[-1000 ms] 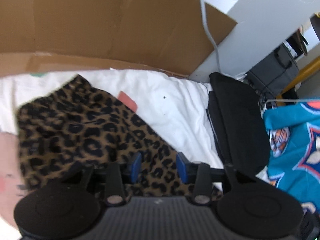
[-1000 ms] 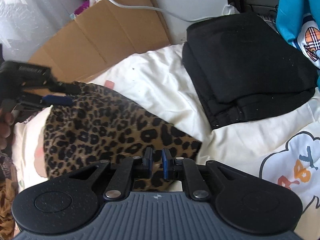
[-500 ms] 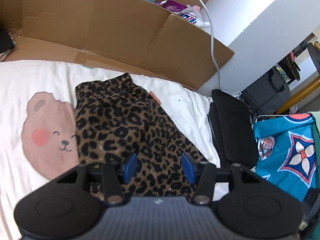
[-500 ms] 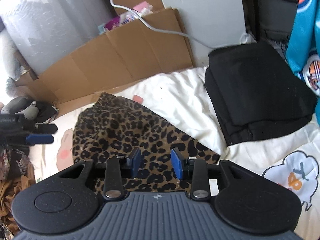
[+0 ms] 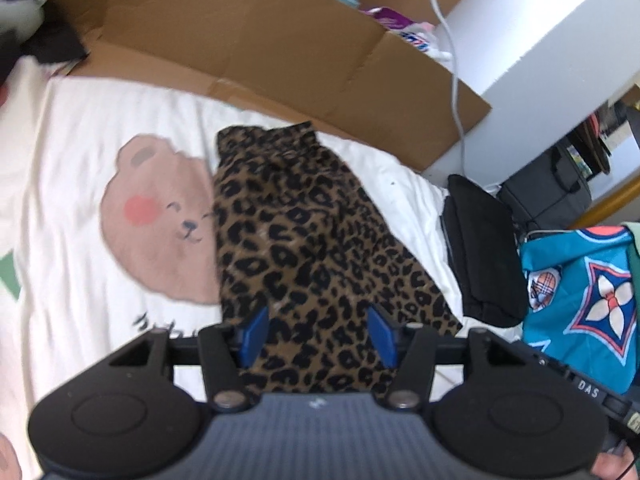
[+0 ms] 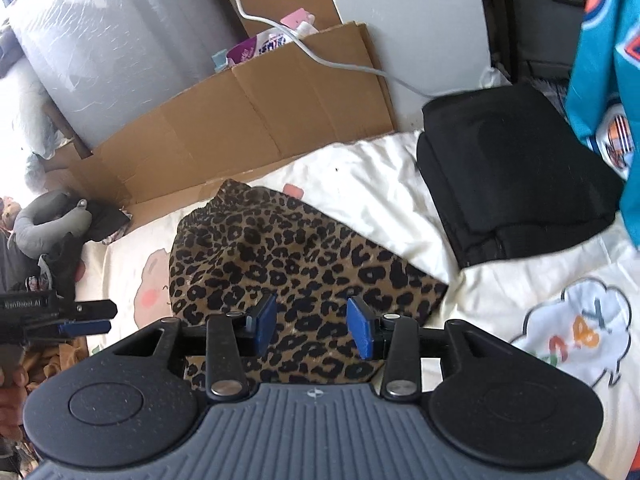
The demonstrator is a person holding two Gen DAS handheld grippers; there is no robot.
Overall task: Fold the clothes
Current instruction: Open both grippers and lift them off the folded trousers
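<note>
The soft leopard-spotted cloth [image 5: 320, 240] lies folded in a long shape on the white sheet [image 5: 72, 160], right of a printed bear [image 5: 160, 216]. Both the left gripper [image 5: 318, 334] and right gripper [image 6: 312, 326] hang wide apart above it, gripping nothing. Smooth black clothes [image 6: 512, 172] sit far right.

Home bedroom: bed under white cartoon-bear sheet [image 5: 80, 184], flattened cardboard [image 5: 256, 36] against wall, folded black clothes [image 6: 516, 176], suitcase [image 5: 548, 188], neck pillow [image 6: 48, 216].
</note>
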